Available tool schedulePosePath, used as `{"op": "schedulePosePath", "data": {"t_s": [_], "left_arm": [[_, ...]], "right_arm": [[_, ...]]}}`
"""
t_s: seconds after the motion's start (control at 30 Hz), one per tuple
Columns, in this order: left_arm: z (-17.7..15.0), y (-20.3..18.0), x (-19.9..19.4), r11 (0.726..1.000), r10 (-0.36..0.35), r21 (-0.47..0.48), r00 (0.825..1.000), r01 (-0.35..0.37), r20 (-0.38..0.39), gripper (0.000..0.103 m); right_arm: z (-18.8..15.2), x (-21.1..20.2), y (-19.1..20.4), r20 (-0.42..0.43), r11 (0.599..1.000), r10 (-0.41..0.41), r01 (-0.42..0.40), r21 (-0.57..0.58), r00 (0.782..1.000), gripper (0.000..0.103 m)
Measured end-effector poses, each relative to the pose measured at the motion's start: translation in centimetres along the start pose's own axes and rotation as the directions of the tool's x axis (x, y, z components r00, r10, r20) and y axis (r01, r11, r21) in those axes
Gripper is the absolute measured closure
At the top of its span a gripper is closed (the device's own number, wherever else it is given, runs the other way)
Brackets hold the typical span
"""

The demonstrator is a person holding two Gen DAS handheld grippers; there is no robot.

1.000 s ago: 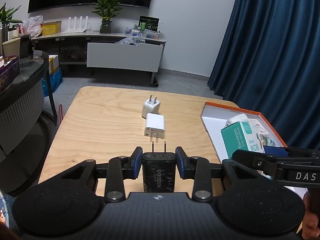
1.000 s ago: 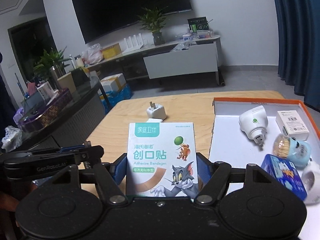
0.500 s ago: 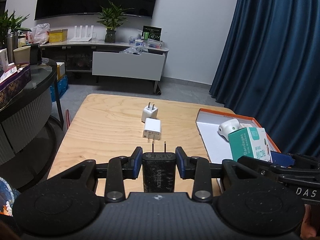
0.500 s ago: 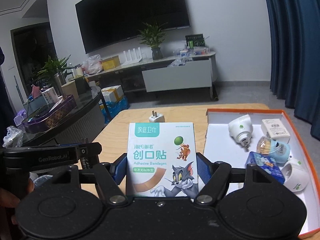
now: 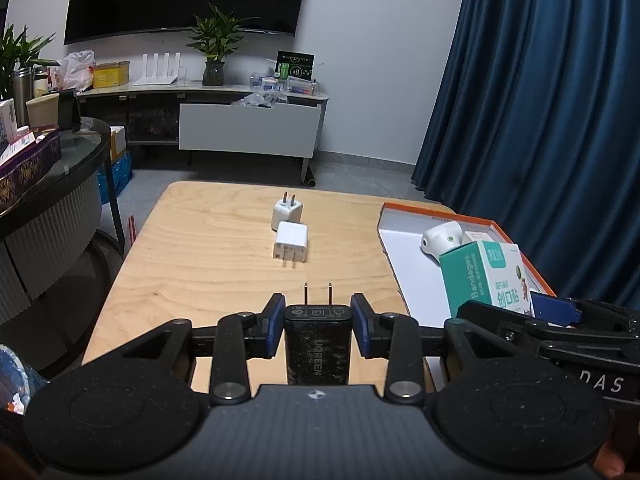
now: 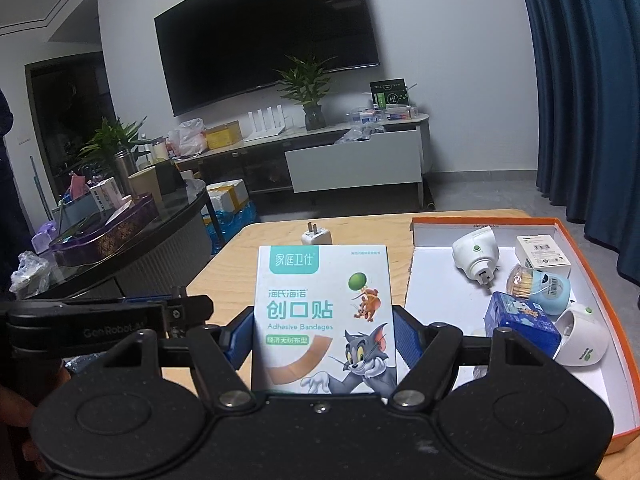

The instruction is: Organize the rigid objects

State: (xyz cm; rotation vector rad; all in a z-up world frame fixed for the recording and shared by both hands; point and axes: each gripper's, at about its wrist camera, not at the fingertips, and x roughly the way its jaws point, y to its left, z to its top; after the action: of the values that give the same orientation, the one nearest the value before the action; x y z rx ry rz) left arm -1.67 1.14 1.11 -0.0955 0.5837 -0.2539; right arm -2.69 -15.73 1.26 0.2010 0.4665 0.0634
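Note:
My left gripper is shut on a black charger, prongs pointing forward, held above the near edge of the wooden table. Two white chargers lie mid-table: a flat one and a cube one behind it. My right gripper is shut on a bandage box with a cartoon cat and mouse, held upright left of the orange-rimmed tray; the box also shows in the left wrist view. The tray holds white plug-in devices, a toothpick jar, a blue box and a small white box.
A dark round counter with boxes stands left of the table. A TV console with plant and clutter runs along the back wall. Blue curtains hang at the right. The other gripper's body sits left in the right wrist view.
Both hands have drawn back from the table, so the table and tray look farther off and more of the room shows. Both grips are unchanged.

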Motion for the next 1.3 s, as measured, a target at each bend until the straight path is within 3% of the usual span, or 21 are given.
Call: {"op": "schedulePosePath", "data": {"t_s": [1.3], "left_arm": [[-0.5, -1.2, -1.8, 1.000, -0.030, 0.010, 0.998, 0.029, 0.059, 0.067]], "right_arm": [[-0.5, -3.7, -1.1, 0.084, 1.000, -0.016, 0.014, 0.022, 0.996, 0.019]]}}
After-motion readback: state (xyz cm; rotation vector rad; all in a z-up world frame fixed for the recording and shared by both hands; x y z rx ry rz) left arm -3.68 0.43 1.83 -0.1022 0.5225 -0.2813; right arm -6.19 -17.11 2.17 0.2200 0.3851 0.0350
